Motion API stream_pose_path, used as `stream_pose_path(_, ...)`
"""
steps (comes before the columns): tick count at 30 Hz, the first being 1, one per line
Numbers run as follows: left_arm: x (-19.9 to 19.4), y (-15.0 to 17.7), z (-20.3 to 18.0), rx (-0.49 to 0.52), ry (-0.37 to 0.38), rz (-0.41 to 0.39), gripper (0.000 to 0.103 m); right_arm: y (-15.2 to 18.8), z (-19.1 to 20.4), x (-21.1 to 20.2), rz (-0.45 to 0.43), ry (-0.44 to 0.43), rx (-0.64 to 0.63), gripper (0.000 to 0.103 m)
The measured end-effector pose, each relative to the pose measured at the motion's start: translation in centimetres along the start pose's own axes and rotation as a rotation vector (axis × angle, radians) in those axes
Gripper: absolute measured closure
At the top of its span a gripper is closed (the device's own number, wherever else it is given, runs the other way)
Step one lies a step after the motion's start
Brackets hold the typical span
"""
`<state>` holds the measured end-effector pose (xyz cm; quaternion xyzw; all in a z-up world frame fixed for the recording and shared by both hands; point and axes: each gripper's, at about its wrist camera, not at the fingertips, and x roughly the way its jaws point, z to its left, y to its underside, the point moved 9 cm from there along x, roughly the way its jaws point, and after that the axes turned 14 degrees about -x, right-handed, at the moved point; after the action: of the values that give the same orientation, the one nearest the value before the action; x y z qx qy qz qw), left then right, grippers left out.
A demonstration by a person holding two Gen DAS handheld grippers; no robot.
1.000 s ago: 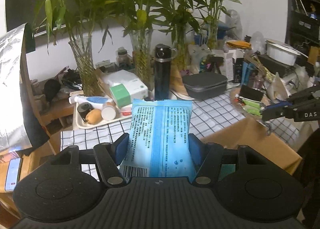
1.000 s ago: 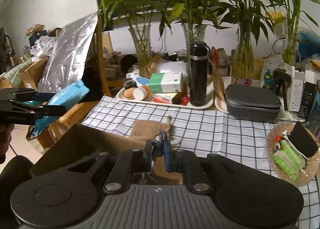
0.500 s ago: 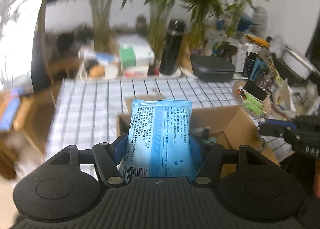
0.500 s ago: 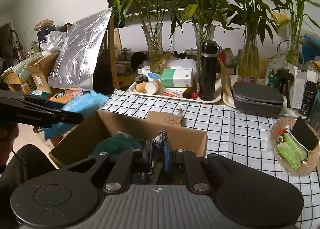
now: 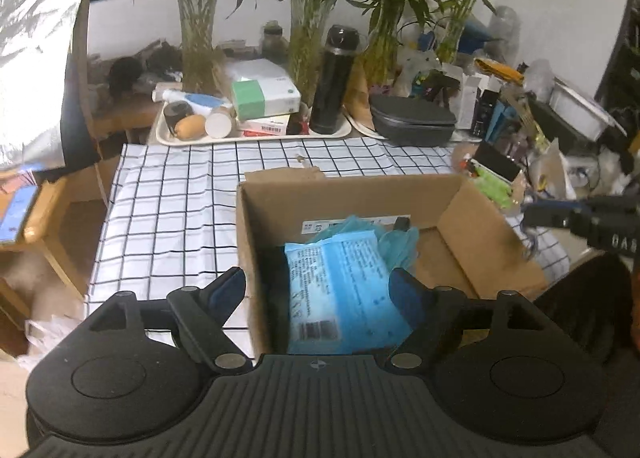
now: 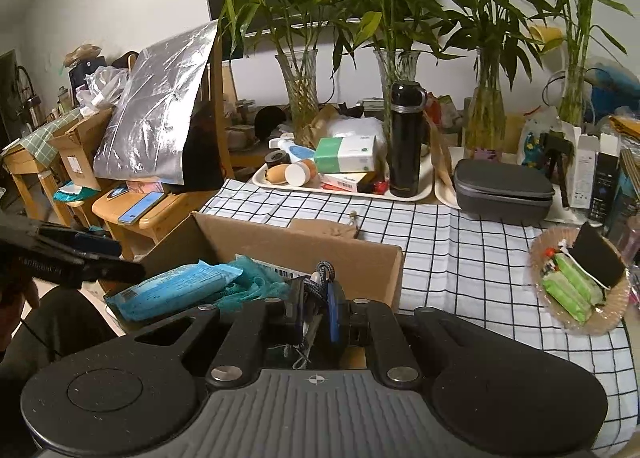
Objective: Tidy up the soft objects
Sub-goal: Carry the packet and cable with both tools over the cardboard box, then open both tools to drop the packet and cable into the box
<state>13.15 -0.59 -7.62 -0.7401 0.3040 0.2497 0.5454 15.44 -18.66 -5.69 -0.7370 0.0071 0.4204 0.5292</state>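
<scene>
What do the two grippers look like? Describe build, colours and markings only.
Both the left gripper and right gripper have matte black bodies with ribbed grey tops, round discs on either side, silver pivot screws and blue-padded fingers. Partial white lettering marks their sides.

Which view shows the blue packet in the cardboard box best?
The left wrist view: the blue packet lies face-up below the open left gripper, print and barcode visible. The right wrist view shows it edge-on in the cardboard box.
</scene>
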Motion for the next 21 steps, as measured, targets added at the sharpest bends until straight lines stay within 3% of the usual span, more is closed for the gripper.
stream_pose_path(18, -1.4, 1.5, -0.3, 0.066, 0.046, -0.004, 0.024, -1.0, 0.8, 0.7, 0.019, -0.005, -0.033, 0.088)
stream_pose_path(20, -1.5, 1.7, -0.4, 0.076, 0.045, -0.003, 0.024, -0.5, 1.2, 1.6, 0.065, -0.019, -0.06, 0.075)
stream_pose_path(21, -1.5, 1.9, -0.3, 0.081, 0.045, -0.002, 0.024, -0.2, 1.4, 1.9, 0.08, -0.012, -0.074, 0.043)
